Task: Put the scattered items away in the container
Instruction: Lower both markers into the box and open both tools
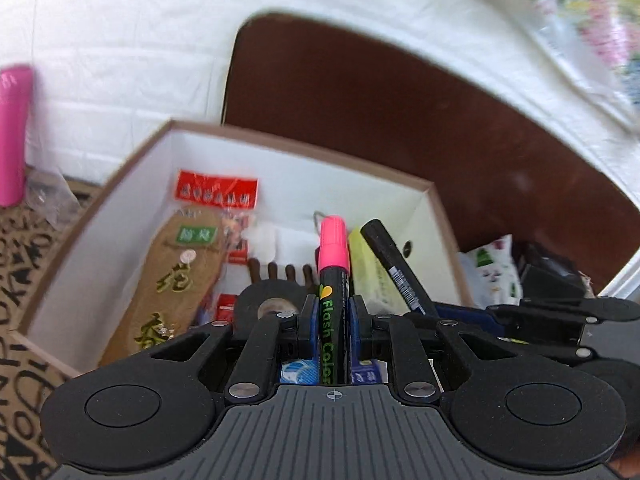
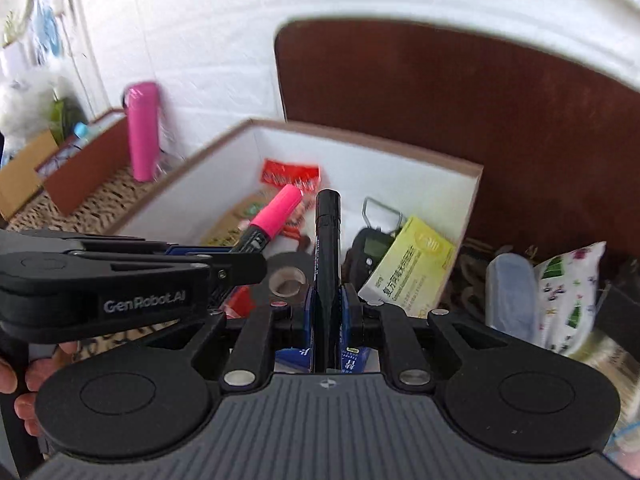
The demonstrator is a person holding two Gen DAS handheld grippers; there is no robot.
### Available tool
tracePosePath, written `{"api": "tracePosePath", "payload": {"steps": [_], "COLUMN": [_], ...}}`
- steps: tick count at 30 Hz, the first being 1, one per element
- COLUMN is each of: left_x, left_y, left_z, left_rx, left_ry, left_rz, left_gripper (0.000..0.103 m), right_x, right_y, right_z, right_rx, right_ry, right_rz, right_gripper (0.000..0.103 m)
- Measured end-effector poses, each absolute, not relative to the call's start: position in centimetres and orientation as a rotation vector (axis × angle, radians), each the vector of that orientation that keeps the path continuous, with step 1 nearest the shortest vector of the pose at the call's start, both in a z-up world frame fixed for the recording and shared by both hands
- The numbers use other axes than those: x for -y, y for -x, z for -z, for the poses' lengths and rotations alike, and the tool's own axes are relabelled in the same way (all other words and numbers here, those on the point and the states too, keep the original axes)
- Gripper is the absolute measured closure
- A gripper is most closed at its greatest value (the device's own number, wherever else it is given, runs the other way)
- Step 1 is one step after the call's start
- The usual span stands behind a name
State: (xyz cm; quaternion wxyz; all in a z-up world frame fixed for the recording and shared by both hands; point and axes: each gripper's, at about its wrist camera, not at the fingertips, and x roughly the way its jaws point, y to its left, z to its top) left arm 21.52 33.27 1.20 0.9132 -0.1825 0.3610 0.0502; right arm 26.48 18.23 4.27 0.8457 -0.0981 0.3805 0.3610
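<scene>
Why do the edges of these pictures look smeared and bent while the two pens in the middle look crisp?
Left wrist view: the pink-capped marker stays sharp in the left gripper, while the pink bottle and floral cloth streak. Right wrist view: the black marker is crisp in the right gripper, and the box rim curves from fisheye distortion.

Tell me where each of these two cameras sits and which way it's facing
Left wrist: on the left gripper, looking down along the pink marker it grips into the open box; the right gripper enters at right.
Right wrist: on the right gripper, looking down along its black marker into that box; the left gripper and the person's fingers show at left.
Shared: box, both markers, yellow carton, pink bottle.
</scene>
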Motion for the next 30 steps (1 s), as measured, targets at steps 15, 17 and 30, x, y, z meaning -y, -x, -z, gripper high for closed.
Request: {"api": "tracePosePath", "payload": {"steps": [15, 17, 30], "left_x": [-35.8, -36.2, -36.7], "left_y": [-25.8, -26.2, -24.2], "left_z": [1.8, 1.6, -0.1], "left_rx": [-0.797, -0.789, -0.694], "left_ry": [0.418, 0.421, 0.404], "left_rz": [-0.119, -0.133, -0.208], "left_gripper": [0.091, 0.091, 0.004], "right_x": [-22.7, -23.2, -22.9], "right_y": [-30.1, -30.5, -30.0], "right_z": [-1.1, -1.2, -3.1], "right_rx": [-0.888, -0.892, -0.79], "right_ry": [0.255, 0.248, 0.273], "right_rz": [-0.741, -0.744, -0.747], "right_gripper": [0.086, 0.086, 0.008]}}
